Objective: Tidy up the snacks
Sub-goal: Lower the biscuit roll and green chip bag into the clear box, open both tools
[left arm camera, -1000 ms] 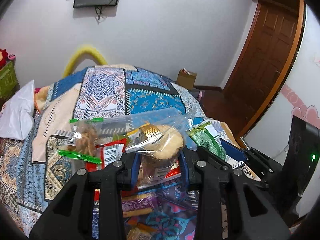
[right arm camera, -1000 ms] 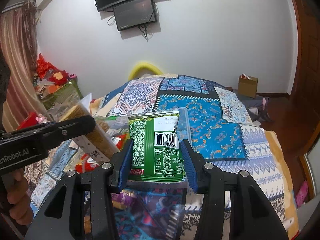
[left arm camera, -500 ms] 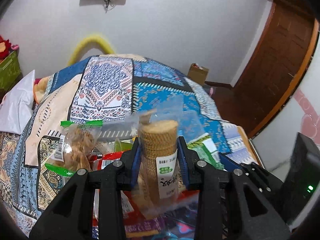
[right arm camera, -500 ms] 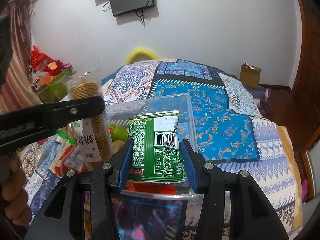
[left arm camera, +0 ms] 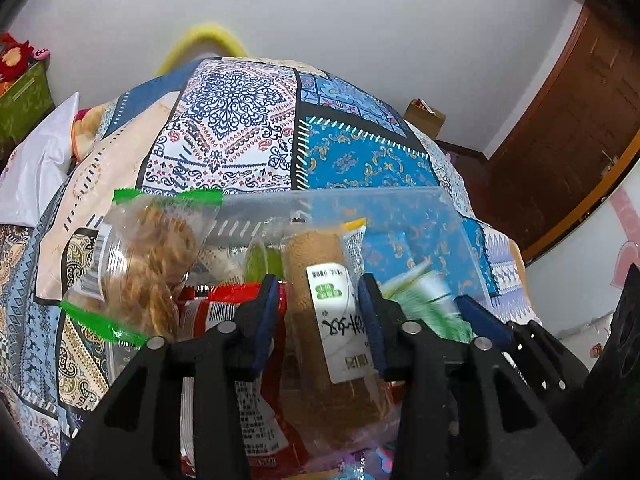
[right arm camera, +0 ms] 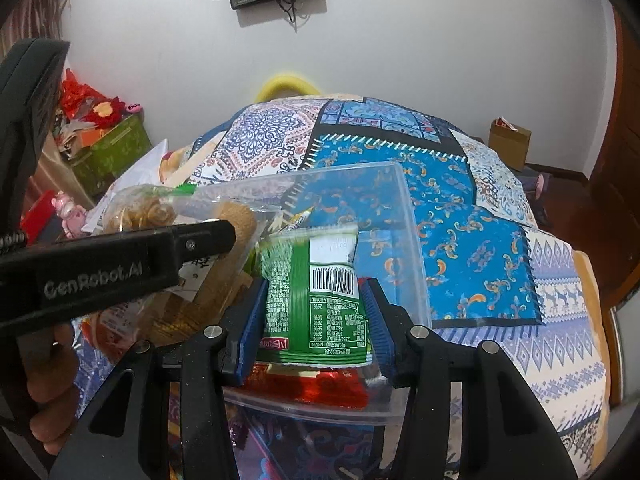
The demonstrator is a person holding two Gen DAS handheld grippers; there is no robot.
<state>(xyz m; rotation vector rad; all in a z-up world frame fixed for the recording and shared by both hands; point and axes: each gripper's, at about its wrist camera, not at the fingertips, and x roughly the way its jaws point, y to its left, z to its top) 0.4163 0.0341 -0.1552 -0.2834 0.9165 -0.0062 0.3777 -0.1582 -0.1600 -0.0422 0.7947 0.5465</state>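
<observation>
- The left gripper (left arm camera: 320, 316) is clenched on a clear-wrapped cracker sleeve (left arm camera: 320, 280), which stands upright between the blue pads with its white label facing the camera; the pack's top rises past the fingertips and its base drops out of view below them.
- The right gripper (right arm camera: 316, 312) grasps a green snack packet (right arm camera: 316, 300), pinched at its sides, barcode side toward the camera, its crimped top edge standing above the jaws.
- Both packs sit over the near part of a clear plastic bin (right arm camera: 404, 216); in the right wrist view the bin's near rim passes just under the jaws, with a red packet (right arm camera: 308, 388) lying beneath the green one.
- To do this step well, I would lower each pack until it rests on what lies in the bin before loosening the jaws, and keep the two grippers from crowding, since the left one crosses just to the left of the right jaws.
- To the left of the left jaws, a bag of curled fried snacks (left arm camera: 148, 256) with green seal strips leans in the bin; it could be nudged.
- Beyond the jaws, the bin's far wall and the patterned bedspread (left arm camera: 240, 120).
</observation>
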